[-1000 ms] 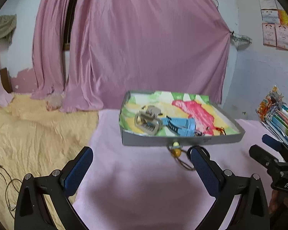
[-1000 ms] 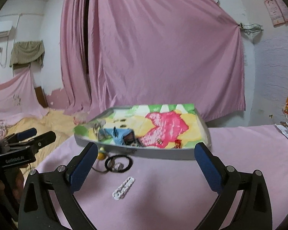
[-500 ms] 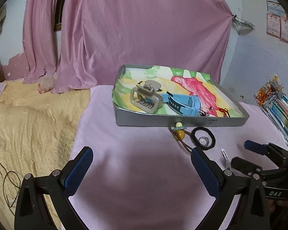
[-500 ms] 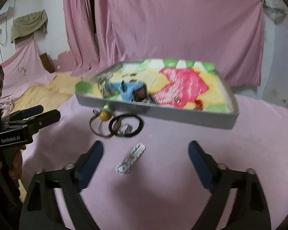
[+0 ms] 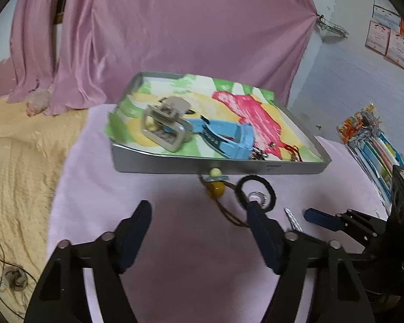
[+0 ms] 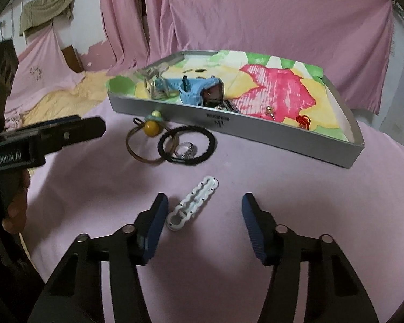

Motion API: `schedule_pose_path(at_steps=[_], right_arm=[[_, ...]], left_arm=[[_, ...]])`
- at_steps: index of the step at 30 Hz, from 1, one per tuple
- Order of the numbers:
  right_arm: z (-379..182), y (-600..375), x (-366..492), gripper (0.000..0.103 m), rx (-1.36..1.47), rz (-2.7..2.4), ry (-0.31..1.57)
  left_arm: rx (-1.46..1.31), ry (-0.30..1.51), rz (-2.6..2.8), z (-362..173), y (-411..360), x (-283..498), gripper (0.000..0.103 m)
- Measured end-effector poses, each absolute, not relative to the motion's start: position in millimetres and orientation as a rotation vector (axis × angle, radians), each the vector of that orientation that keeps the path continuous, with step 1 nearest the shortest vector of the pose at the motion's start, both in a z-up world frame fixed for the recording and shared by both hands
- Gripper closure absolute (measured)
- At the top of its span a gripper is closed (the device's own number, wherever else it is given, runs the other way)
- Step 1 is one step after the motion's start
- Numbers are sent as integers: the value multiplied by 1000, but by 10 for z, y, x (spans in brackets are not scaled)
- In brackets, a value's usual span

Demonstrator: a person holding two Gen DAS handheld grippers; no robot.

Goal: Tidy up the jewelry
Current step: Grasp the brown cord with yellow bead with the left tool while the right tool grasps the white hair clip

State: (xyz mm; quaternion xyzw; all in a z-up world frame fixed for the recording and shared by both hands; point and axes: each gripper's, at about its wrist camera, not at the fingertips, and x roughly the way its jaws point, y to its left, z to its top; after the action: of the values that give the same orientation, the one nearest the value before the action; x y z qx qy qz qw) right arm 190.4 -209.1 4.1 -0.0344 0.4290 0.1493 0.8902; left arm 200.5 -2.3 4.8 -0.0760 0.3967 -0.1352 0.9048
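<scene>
While both grippers hang over the pink cloth [image 6: 256, 177], neither holds anything. In the right wrist view, the right gripper [image 6: 203, 216] has jaws about half apart; they have just been closing, with the white clip [image 6: 192, 203] lying flat on the cloth between the fingertips, nearer the left pad and not clearly touched by it. The left gripper [image 5: 199, 226] has jaws moderately apart and has also just been closing; only bare cloth lies between its fingertips, and its right finger [image 5: 258, 223] overlaps the black hair tie [image 5: 256, 191] in the left wrist view. Inside that tie sits a silver ring [image 6: 185, 150], and a brown elastic loop [image 6: 145, 145] with a yellow bead [image 6: 151, 127] overlaps the tie's edge. All three lie on the cloth just in front of the grey tray [image 6: 256, 132]. On the tray's bright painted liner rest a beige claw clip [image 5: 165, 123], a blue clip [image 5: 223, 137], small metal pieces beside it, and a red loop [image 6: 303, 121]. Pink curtains [image 5: 175, 27] hang behind, and a yellow blanket [image 5: 18, 161] lies left of the cloth.
</scene>
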Motion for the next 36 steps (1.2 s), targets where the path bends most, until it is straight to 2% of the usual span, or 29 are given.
schedule_pose_path(at_steps=[5, 14, 18, 21, 24, 25, 36], right_arm=[[38, -2148, 1967, 69, -97, 287, 889], [61, -2235, 2008, 73, -93, 282, 891], [56, -2246, 1989, 73, -89, 287, 886], [60, -2253, 1984, 75, -87, 289, 886], [63, -2264, 1977, 88, -79, 293, 883], [64, -2276, 1973, 90, -71, 295, 883], [59, -2282, 1873, 90, -4, 356, 864]], left_arm=[[-165, 868, -307, -35, -125, 2095, 52], [-157, 899, -313, -107, -191, 2158, 73], [-150, 907, -314, -122, -206, 2158, 94], [-154, 889, -310, -91, -191, 2124, 98], [-144, 855, -302, -19, -172, 2059, 98], [-140, 846, -296, 0, -162, 2042, 98], [-170, 753, -256, 264, 3, 1856, 99]])
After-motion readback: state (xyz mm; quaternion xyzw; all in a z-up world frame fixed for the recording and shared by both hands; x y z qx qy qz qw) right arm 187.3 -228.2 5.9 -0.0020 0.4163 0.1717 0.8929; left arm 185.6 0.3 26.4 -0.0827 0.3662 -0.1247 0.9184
